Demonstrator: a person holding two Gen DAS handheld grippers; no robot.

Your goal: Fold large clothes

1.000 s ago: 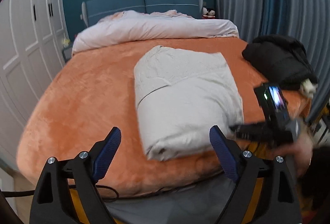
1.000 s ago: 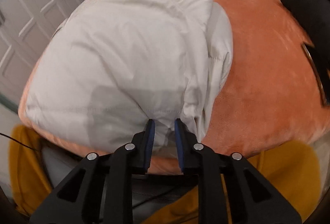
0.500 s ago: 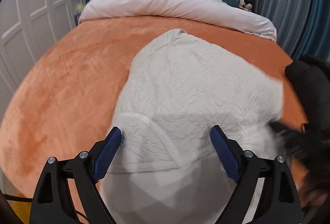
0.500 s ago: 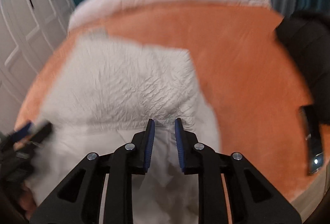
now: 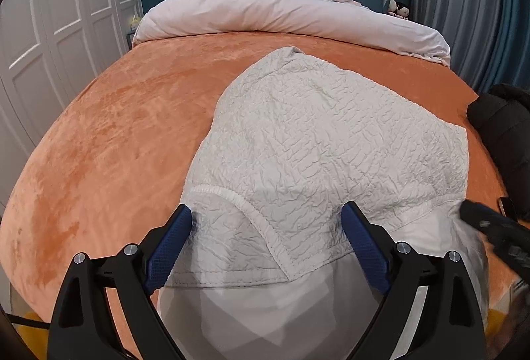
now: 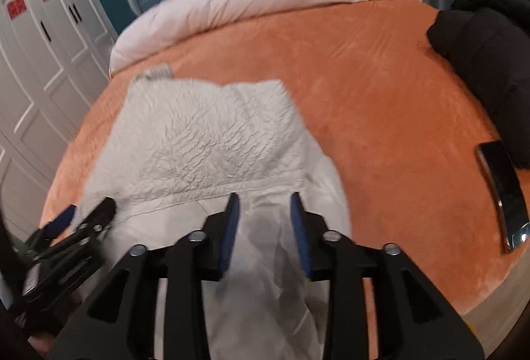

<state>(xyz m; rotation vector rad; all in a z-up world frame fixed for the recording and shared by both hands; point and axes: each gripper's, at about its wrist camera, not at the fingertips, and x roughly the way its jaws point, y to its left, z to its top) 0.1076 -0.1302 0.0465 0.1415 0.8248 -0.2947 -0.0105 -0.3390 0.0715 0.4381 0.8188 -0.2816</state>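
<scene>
The big white quilted jacket [image 5: 331,134] sits folded at the near edge of the orange plush bedspread [image 5: 116,128]. The left gripper [image 5: 266,240] gapes wide over it, gripping nothing. The right gripper [image 6: 263,227] is opening, smooth lining loose between its jaws. That slippery lining overhangs the edge, so it might slide off. No containers in sight.

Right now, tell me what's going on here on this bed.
A person with a two-finger tool in each hand is folding a white quilted garment on the orange bedspread. The left tool hangs wide open over its near edge, gripping nothing. The right tool is opening, the cloth lying loose between its fingers. A black coat sits aside.
</scene>
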